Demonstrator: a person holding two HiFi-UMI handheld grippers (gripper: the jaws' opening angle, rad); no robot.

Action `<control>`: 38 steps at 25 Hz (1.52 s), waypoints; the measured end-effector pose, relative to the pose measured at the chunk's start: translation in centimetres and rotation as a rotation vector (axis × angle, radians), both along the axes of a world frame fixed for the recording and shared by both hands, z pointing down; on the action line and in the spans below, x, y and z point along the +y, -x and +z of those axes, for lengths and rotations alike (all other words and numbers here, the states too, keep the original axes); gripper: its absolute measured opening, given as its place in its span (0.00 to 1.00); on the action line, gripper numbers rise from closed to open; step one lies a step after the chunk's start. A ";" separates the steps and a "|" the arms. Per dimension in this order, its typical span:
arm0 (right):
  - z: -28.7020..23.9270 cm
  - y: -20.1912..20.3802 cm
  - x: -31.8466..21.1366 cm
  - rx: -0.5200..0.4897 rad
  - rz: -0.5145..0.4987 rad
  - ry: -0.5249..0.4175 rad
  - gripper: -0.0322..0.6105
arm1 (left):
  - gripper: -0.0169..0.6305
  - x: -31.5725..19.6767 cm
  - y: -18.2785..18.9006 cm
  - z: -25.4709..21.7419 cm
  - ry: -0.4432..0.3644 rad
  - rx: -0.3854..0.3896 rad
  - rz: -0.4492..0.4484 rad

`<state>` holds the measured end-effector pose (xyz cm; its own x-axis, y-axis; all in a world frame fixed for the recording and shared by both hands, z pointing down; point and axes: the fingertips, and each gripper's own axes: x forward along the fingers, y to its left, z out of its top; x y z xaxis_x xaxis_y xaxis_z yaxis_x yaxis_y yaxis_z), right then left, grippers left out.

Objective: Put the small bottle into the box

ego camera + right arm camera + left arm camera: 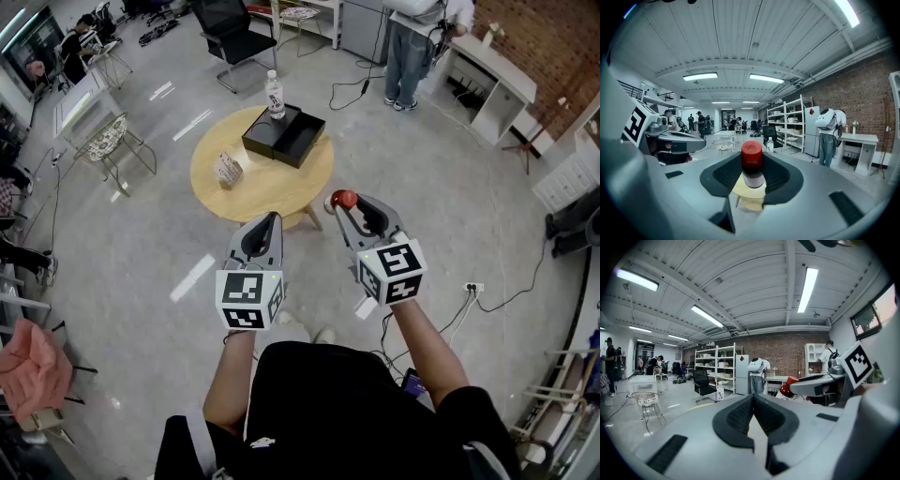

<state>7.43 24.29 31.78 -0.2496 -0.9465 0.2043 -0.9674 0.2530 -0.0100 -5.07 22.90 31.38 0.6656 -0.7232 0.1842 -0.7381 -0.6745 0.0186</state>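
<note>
A small bottle with a red cap [343, 200] [752, 161] stands upright between the pads of my right gripper [347, 204] [752, 174], which is shut on it. Both grippers are held in the air, short of the round wooden table [251, 187]. On the table lies an open black box [284, 134] with a clear water bottle [275, 95] at its far corner. My left gripper [273, 221] [753, 399] is shut and holds nothing. The left gripper view shows the right gripper [820, 385] and the red cap [787, 388] alongside.
A small patterned packet [228, 170] sits on the table's left side. A wire chair [108, 141] stands left of the table and a black office chair [230, 37] behind it. A person [409, 47] stands by white cabinets [487, 89]. Cables run to a floor socket [473, 288].
</note>
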 end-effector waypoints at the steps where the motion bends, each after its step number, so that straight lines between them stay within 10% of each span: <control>1: 0.0 -0.1 0.3 -0.003 -0.002 -0.002 0.25 | 0.04 0.3 -0.1 0.1 0.000 0.001 -0.001; 19: 0.7 0.5 -1.4 -0.024 -0.044 0.005 0.25 | 0.04 -0.8 -0.3 1.0 0.016 0.000 -0.024; 38: 3.4 -0.1 -18.6 -0.026 -0.050 0.112 0.25 | 0.04 -19.2 -1.7 3.6 0.096 -0.006 -0.017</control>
<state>7.52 5.68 35.15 -0.3026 -0.9045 0.3005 -0.9526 0.2969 -0.0658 -3.39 3.74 34.99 0.6521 -0.7131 0.2573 -0.7496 -0.6572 0.0787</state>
